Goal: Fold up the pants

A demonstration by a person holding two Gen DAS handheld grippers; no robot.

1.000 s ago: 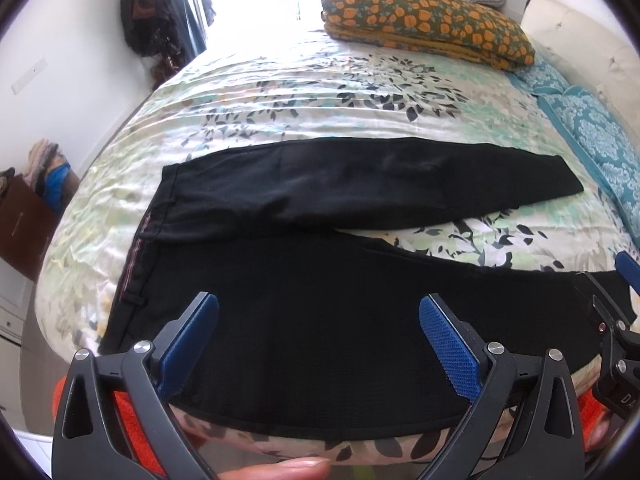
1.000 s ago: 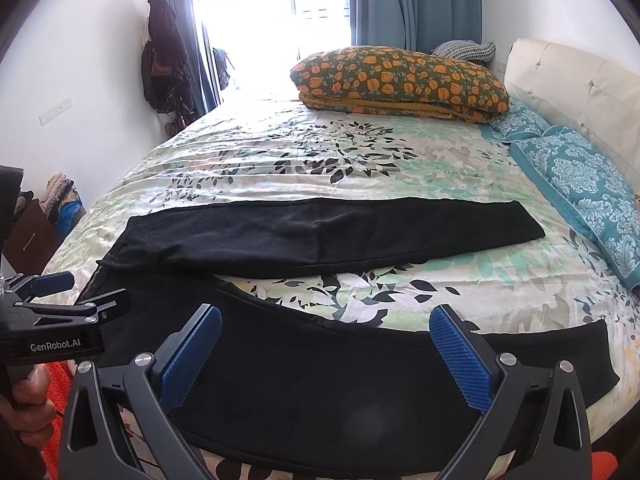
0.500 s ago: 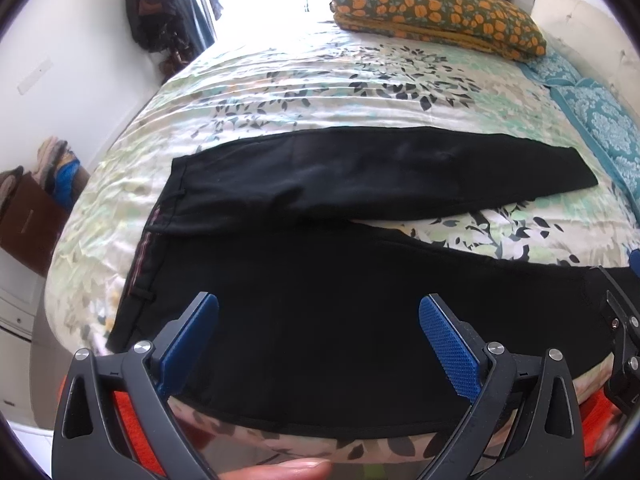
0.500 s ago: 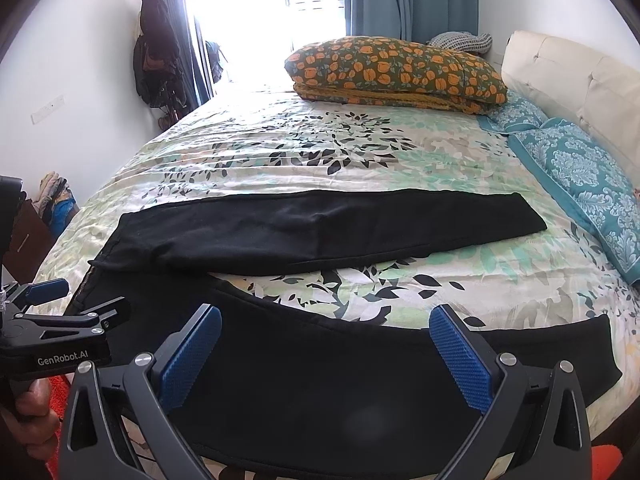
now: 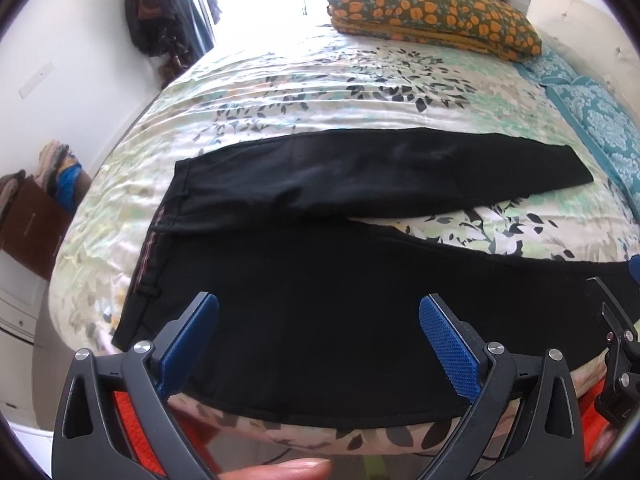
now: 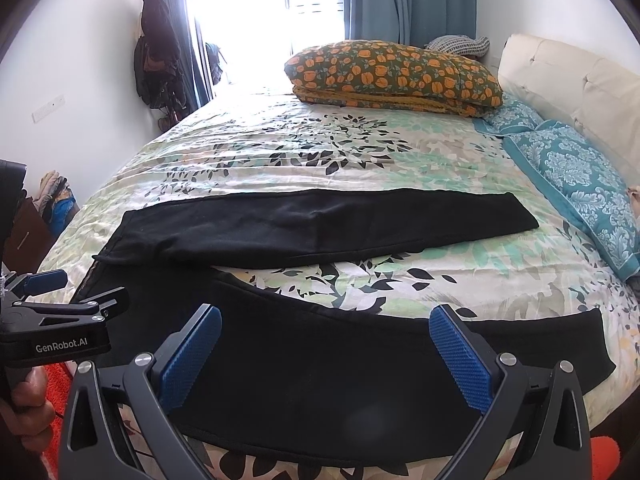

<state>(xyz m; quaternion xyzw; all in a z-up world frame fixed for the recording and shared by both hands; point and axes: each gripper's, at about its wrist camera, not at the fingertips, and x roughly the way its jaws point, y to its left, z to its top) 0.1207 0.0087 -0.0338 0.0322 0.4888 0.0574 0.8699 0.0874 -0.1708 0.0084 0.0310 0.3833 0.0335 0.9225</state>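
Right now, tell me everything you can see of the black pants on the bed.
The black pants look like soft, matte, dark fabric, spread flat on the floral bedspread. The two legs splay in a V: the far leg runs across mid-bed, the near leg along the front edge. The waistband lies at the left, showing a striped inner lining. Both grippers are open and neither touches the pants.

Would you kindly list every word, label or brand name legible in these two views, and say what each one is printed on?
"GenRobot.AI": white print on the black body of the left gripper, seen at the left edge of the right wrist view.
Brown box beside the bed: a faint mark on its side, too small and blurred to read.
Nothing readable on the black pants, the bedding or the wall plate.
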